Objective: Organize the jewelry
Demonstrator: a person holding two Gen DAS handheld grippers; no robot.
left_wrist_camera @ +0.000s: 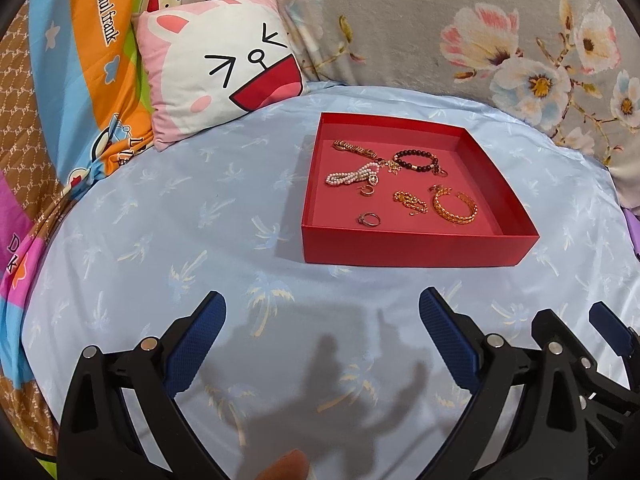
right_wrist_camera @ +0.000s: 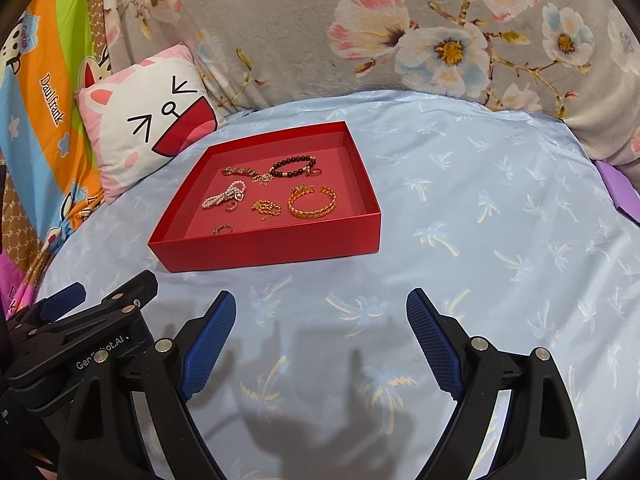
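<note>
A shallow red box (left_wrist_camera: 408, 248) (right_wrist_camera: 264, 252) lies on the pale blue palm-print sheet (left_wrist_camera: 200, 208). Inside it are a gold cuff bangle (left_wrist_camera: 455, 207) (right_wrist_camera: 313, 201), a dark bead bracelet (left_wrist_camera: 416, 161) (right_wrist_camera: 292, 165), a pearl bracelet (left_wrist_camera: 352, 174) (right_wrist_camera: 223, 196), a gold chain strap (left_wrist_camera: 354, 148), a small gold chain heap (left_wrist_camera: 409, 201) (right_wrist_camera: 266, 208) and a ring (left_wrist_camera: 369, 219) (right_wrist_camera: 222, 230). My left gripper (left_wrist_camera: 322, 312) stands open over bare sheet, short of the box. My right gripper (right_wrist_camera: 320, 310) is open too, near the box's front right corner. Neither holds anything.
A cartoon-face cushion (left_wrist_camera: 216, 68) (right_wrist_camera: 148, 120) leans at the back left, beside a striped colourful cover (left_wrist_camera: 80, 80). A grey floral blanket (left_wrist_camera: 480, 32) (right_wrist_camera: 400, 32) bounds the far side. A purple object (right_wrist_camera: 620, 188) sits at the right edge. The right gripper's body (left_wrist_camera: 580, 360) flanks the left gripper.
</note>
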